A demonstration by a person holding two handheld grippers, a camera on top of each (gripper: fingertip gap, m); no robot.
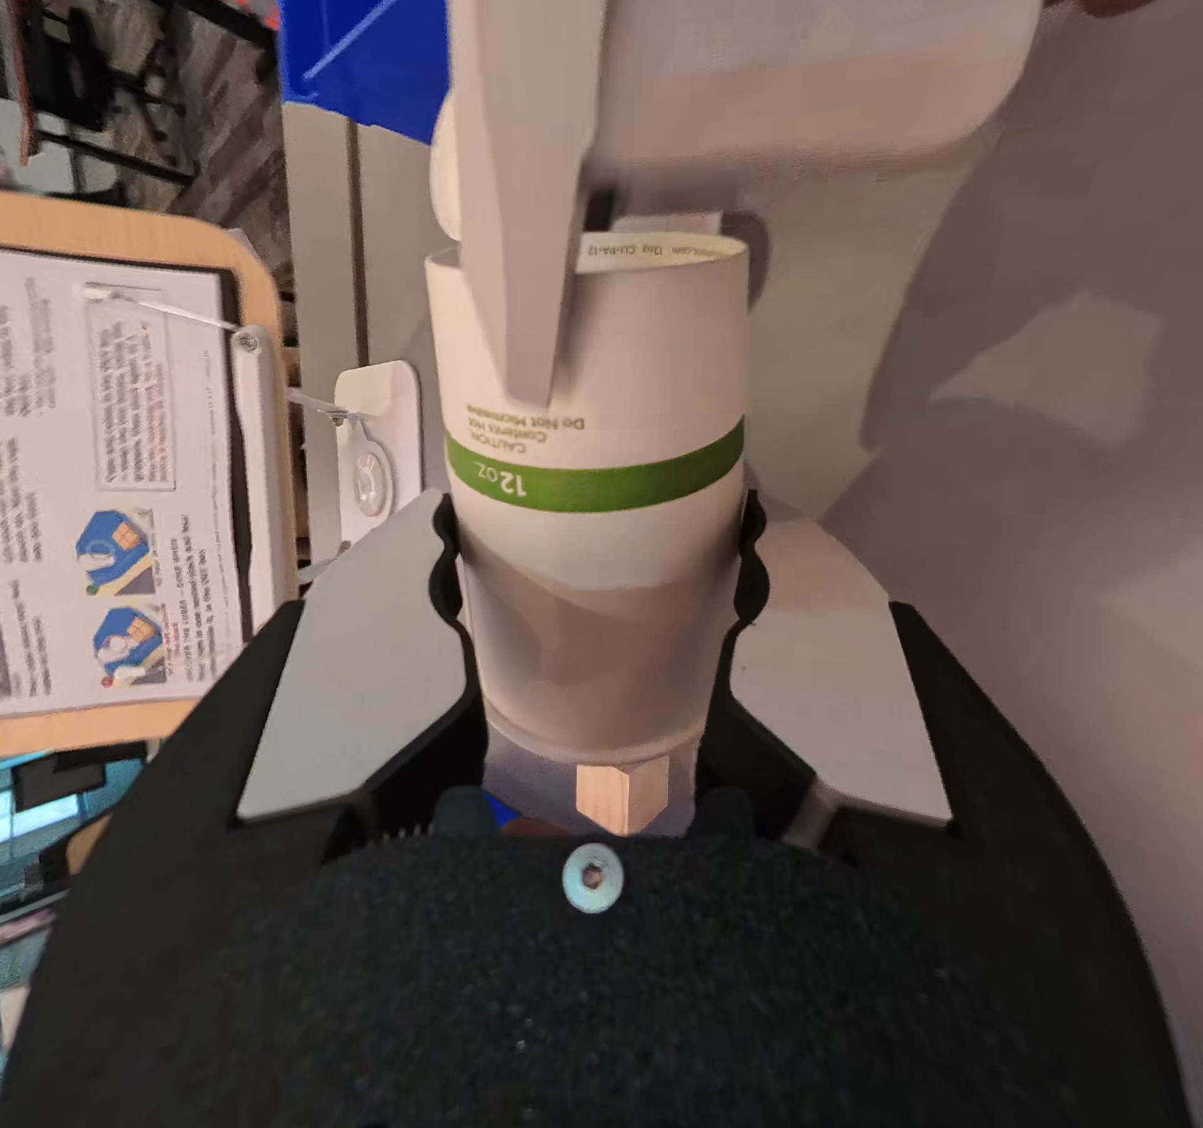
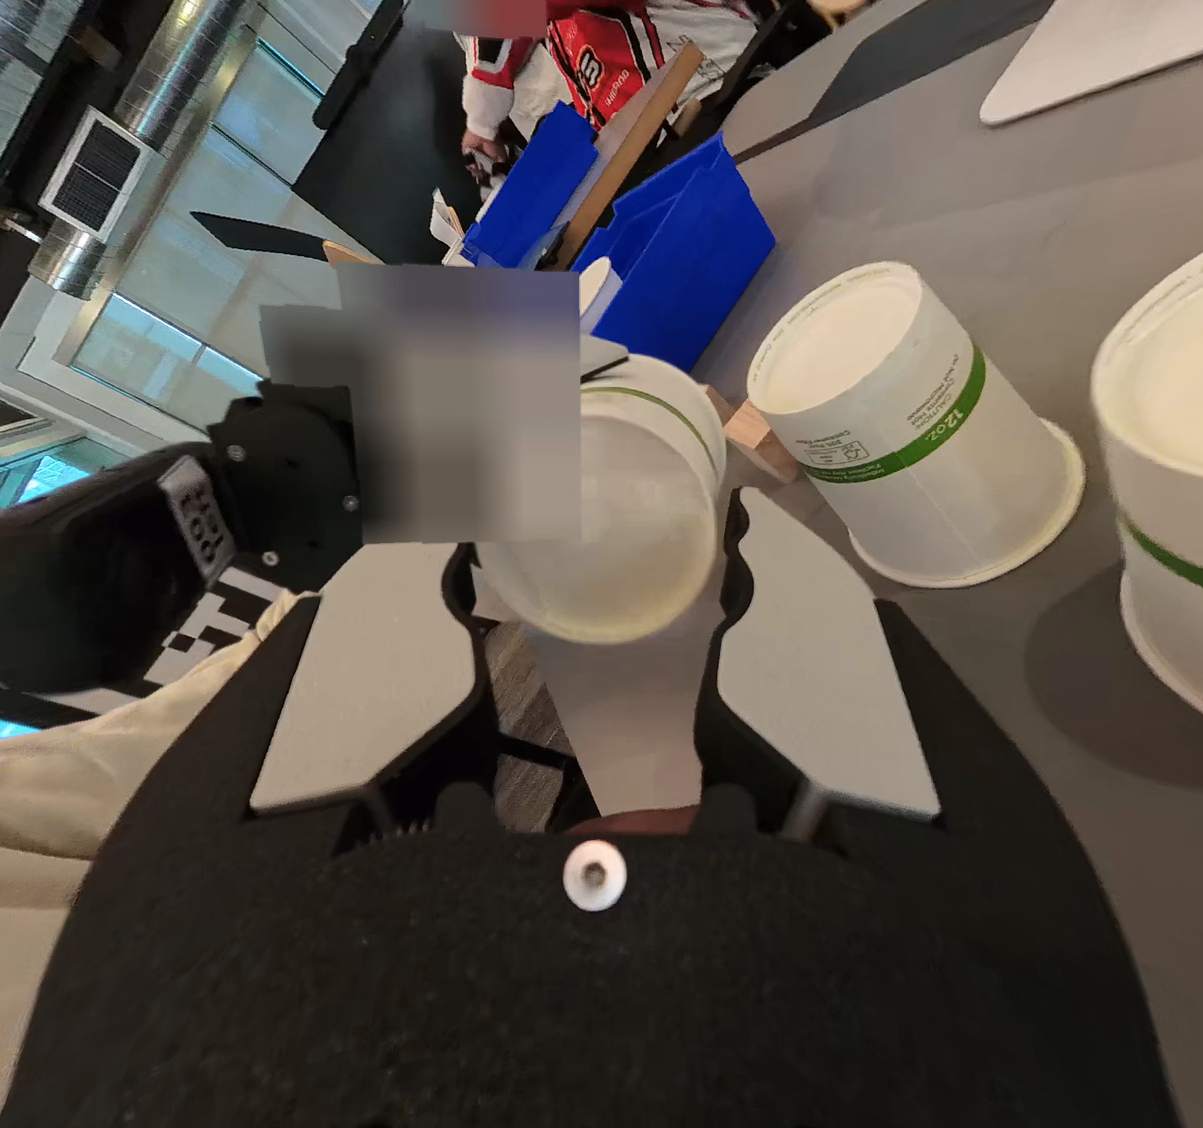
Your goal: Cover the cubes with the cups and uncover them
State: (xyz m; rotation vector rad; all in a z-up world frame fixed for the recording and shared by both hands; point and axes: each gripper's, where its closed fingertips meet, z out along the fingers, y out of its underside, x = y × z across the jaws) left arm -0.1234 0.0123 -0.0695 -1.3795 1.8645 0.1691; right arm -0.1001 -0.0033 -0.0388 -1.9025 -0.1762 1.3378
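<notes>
My left gripper (image 1: 599, 511) is shut on a white paper cup with a green band (image 1: 592, 576). The cup is held upside down, with its mouth just above a wooden cube (image 1: 622, 797). In the right wrist view the same cup (image 2: 605, 550) shows base-on, and the cube (image 2: 758, 439) peeks out beyond it on the grey table (image 2: 976, 218). My right gripper (image 2: 595, 550) is open, with its fingers on either side of the cup's base and small gaps showing. A pale wedge (image 1: 534, 290) overlaps the base; it looks like a right finger. Two more upturned cups (image 2: 924, 433) (image 2: 1159, 478) stand to the right.
Blue bins (image 2: 683, 251) stand behind the cups. A white stand base (image 2: 1074, 36) lies at the far right. A person in a red and white jacket (image 2: 618, 23) sits beyond the table. An instruction sheet on a wooden board (image 1: 117, 478) lies to the left.
</notes>
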